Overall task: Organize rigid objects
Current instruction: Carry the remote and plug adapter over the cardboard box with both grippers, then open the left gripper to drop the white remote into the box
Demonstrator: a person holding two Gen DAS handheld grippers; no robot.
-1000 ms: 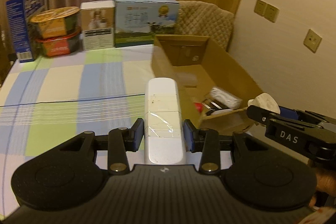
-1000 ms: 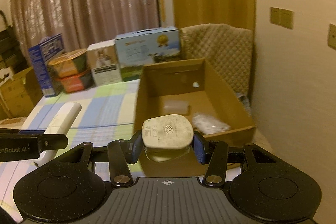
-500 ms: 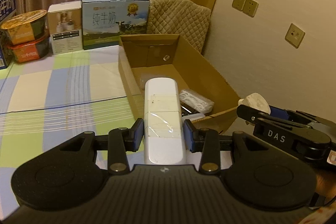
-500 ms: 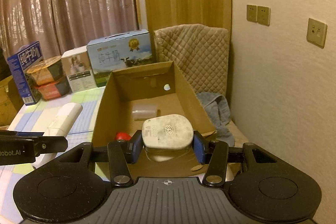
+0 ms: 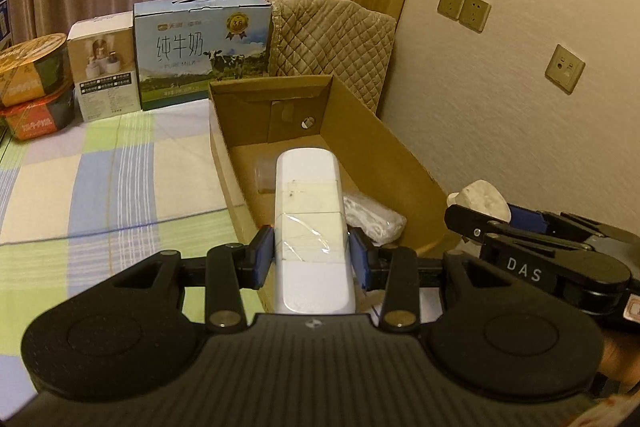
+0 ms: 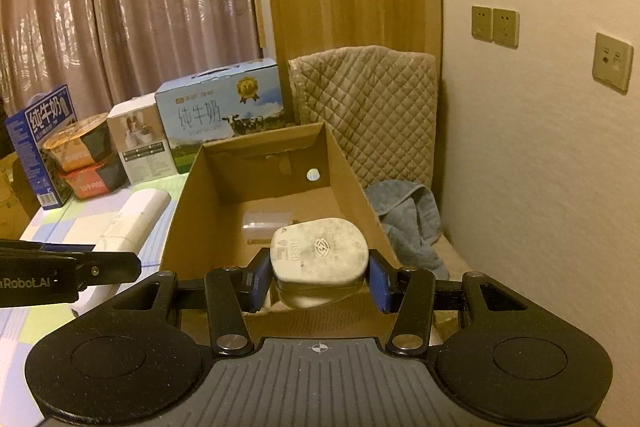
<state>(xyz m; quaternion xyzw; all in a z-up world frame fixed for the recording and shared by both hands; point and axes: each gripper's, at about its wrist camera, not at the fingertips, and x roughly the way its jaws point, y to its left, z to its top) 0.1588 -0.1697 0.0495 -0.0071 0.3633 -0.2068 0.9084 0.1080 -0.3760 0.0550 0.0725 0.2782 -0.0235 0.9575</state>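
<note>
My left gripper (image 5: 311,255) is shut on a long white taped block (image 5: 310,211) and holds it over the near end of the open cardboard box (image 5: 384,131). My right gripper (image 6: 318,279) is shut on a white fused plug (image 6: 319,253) and holds it above the box's near edge (image 6: 180,223). Inside the box lie a clear plastic cup (image 6: 262,227) and a white wrapped item (image 5: 374,217). The right gripper with the plug also shows in the left wrist view (image 5: 480,201). The white block also shows in the right wrist view (image 6: 132,219).
A milk carton box (image 5: 200,51), a white box (image 5: 104,67) and stacked bowls (image 5: 34,87) stand at the table's back. The checked tablecloth (image 5: 100,179) lies left of the box. A quilted chair (image 6: 368,111) with a blue towel (image 6: 408,219) stands by the wall on the right.
Both grippers have moved right and toward the cardboard box, each still holding its object. The white block now hangs over the box interior.
</note>
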